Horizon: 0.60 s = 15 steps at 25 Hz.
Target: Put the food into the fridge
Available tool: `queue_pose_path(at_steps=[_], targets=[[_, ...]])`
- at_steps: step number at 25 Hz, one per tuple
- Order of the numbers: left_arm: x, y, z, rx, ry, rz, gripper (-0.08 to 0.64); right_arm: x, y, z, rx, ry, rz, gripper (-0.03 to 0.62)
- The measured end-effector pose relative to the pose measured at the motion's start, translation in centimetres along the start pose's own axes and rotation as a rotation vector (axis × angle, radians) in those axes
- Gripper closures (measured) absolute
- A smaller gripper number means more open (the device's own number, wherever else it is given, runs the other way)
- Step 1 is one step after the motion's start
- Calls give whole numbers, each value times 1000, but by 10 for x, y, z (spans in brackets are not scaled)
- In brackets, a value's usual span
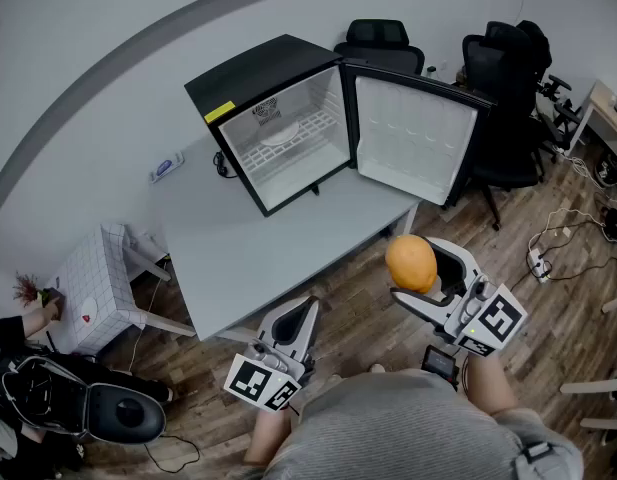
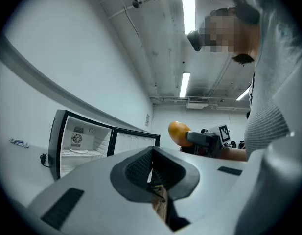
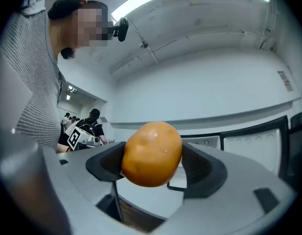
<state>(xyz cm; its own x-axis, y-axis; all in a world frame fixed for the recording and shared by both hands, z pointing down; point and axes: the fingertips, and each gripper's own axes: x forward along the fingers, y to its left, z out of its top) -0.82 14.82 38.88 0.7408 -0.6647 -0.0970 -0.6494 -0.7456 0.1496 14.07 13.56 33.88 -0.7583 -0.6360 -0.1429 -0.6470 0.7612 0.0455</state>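
My right gripper is shut on a round orange food item, held in the air off the table's near right corner; the same item fills the space between both pads in the right gripper view. A small black fridge stands on the grey table with its door swung wide; a white plate lies on its wire shelf. My left gripper hangs shut and empty below the table's front edge. In the left gripper view the fridge shows at left and the orange item at centre.
Black office chairs stand behind and right of the fridge door. A white tiled side table sits left of the grey table. A power strip and cables lie on the wooden floor at right.
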Motion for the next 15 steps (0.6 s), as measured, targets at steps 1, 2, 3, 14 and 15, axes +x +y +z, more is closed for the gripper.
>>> queue_pose_path(at_steps=[1,2,3,14,15], targets=[[1,0,0,-2,0,-2,549,1,0,1,1,-2,-1,235],[1,0,0,-4,0,-3,549,2,-1,1,1,-5,-1,235],[2,1,0,-4,0,-5,549,2,-1,2,1,-7,-1,235],[4,-1,0,-2,4,-11,549,5,-3,3,-3,-8,3,235],[4,-1,0,-1,5,-11,549,5,-3,3,-4,-7,2,235]])
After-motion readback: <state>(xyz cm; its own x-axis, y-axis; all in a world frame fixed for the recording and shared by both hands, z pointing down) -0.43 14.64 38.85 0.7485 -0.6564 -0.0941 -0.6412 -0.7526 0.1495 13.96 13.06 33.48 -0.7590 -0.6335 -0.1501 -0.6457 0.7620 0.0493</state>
